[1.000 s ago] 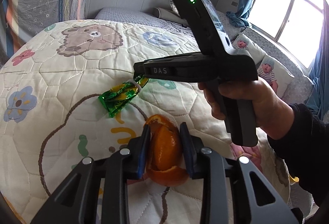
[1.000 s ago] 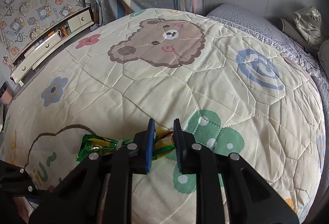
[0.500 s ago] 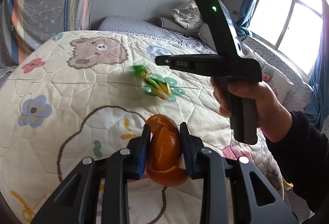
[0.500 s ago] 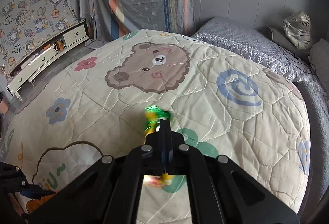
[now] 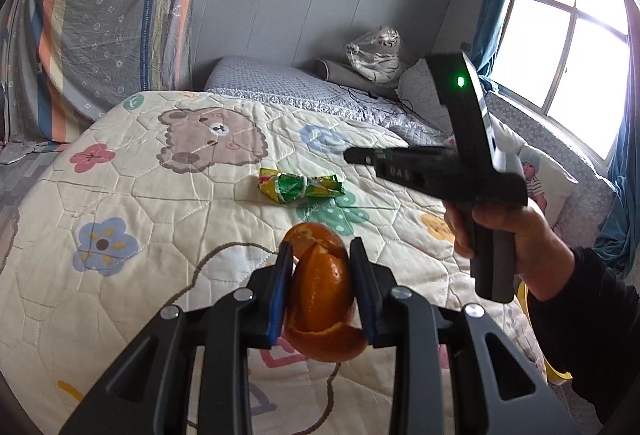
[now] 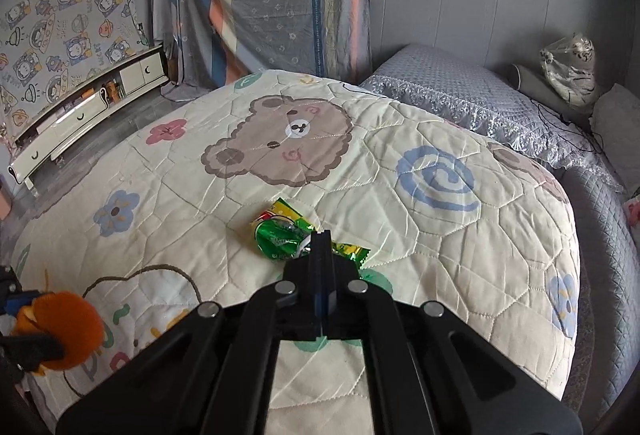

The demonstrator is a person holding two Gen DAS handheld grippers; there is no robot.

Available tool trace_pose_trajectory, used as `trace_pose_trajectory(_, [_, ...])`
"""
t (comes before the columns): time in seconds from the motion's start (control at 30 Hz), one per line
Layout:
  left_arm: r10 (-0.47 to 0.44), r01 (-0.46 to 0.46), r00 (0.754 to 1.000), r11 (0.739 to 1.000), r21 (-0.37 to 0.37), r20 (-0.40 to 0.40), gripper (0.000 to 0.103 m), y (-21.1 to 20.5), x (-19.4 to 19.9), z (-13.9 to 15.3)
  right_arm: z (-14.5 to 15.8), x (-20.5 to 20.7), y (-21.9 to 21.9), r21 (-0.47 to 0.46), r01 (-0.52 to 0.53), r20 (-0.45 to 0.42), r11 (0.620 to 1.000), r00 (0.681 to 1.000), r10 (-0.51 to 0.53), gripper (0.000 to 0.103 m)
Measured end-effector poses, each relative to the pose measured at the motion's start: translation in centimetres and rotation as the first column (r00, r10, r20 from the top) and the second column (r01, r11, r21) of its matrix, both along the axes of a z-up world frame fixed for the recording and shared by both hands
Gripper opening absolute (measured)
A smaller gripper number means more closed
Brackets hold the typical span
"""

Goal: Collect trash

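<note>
An orange peel (image 5: 320,299) is clamped between the blue-padded jaws of the left gripper (image 5: 320,287), which are closed only as far as the peel allows; the peel is held clear above the quilt (image 5: 160,219). In the right wrist view the same peel is seen at the far left edge, still in that grip.

The right gripper (image 6: 320,259) is seen with its jaws pressed fully together and nothing between them. It is held by a hand (image 5: 508,235) in a dark sleeve (image 5: 592,315), and a green light is lit on its upright body.

A crumpled green and yellow snack wrapper (image 5: 302,187) is lying flat on the quilt, between the printed bear's head (image 5: 208,143) and a green flower print. In the left wrist view it is seen below and left of the right gripper's tip, apart from it. In the right wrist view it is partly hidden behind the closed jaw tips, so contact cannot be told there.

The quilt is spread over a bed, with a grey bedspread (image 6: 460,87) beside it and a window (image 5: 572,51) beyond.
</note>
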State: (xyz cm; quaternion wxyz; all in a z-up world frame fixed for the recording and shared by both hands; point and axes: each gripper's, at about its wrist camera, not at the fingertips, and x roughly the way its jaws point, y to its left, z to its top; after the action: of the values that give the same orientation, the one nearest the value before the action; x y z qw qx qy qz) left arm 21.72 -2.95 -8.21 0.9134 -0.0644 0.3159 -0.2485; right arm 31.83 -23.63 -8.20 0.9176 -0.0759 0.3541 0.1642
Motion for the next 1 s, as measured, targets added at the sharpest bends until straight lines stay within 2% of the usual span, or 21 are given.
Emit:
trace_pose_trajectory(0.43, [0.023,-0.023,1.000,1.000,-0.017,-0.004,0.028,1.4,1.0,0.0,-3.5,1.5,3.1,-0.114,-0.093,-0.057,0.989,0.995,0.087,0.000])
trace_pose_trajectory(0.73, [0.050,-0.050,0.999,0.998,-0.041,-0.003,0.028,3.1,2.7,0.0,-4.1,1.9,4.6,-0.172,-0.141,-0.085,0.975,0.988,0.128,0.000])
trace_pose_trajectory(0.9, [0.059,-0.060,0.998,0.997,-0.055,-0.008,0.028,3.7,3.4,-0.1,-3.6,2.1,4.4,-0.152,-0.168,-0.099,0.974,0.983,0.154,0.002])
trace_pose_trajectory(0.93, [0.059,-0.060,0.998,0.997,-0.056,-0.011,0.028,3.8,3.6,-0.1,-3.6,2.2,4.4,-0.153,-0.172,-0.106,0.973,0.982,0.157,0.007])
trace_pose_trajectory(0.97, [0.060,-0.061,0.998,0.997,-0.056,-0.013,0.028,3.8,3.7,-0.1,-3.7,2.3,4.5,-0.160,-0.180,-0.112,0.971,0.980,0.163,0.037])
trace_pose_trajectory(1.0, [0.061,-0.062,0.998,0.996,-0.057,-0.013,0.028,3.9,3.8,-0.2,-3.7,2.2,4.6,-0.164,-0.190,-0.108,0.968,0.979,0.174,0.077])
